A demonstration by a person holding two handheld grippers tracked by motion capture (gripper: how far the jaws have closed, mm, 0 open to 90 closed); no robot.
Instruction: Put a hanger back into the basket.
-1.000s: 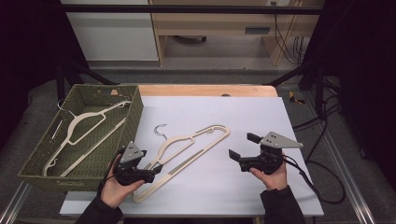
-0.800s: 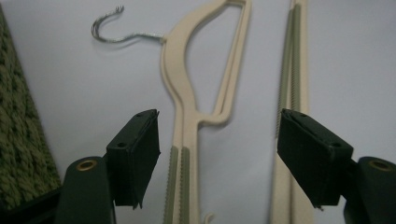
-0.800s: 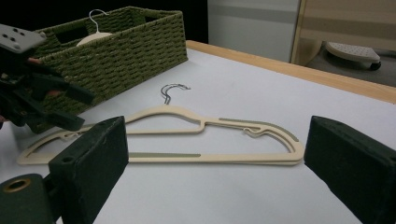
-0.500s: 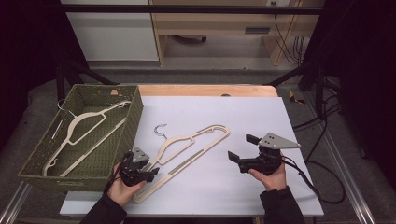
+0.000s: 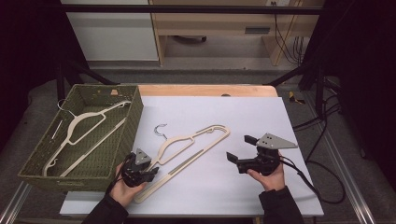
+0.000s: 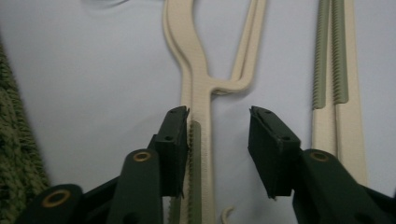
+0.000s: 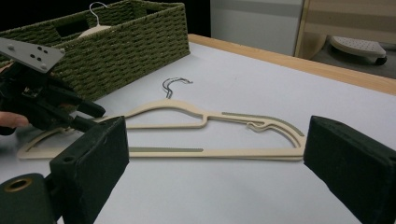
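Two hangers: one cream hanger [image 5: 194,144] flat on the white bench [image 5: 261,116], one second hanger [image 5: 86,130] lying in the basket.
Hanger on bench: metal hook at 11 o'clock, long bar running from 7 to 1 o'clock across bench centre.
Left gripper [image 5: 148,171]: at 7 o'clock of bench, low over the hanger's lower end; jaws have just been closing, now partly open. One hanger arm lies between them; the left pad [image 6: 173,140] touches it, the right pad stands clear of it. No squeeze yet.
Right gripper [image 5: 238,150]: at 4 o'clock of bench, held above the surface, jaws wide apart, nothing between them, pointing towards the hanger.
Basket [image 5: 44,163]: green woven basket, at 9 o'clock, just beside the left gripper.
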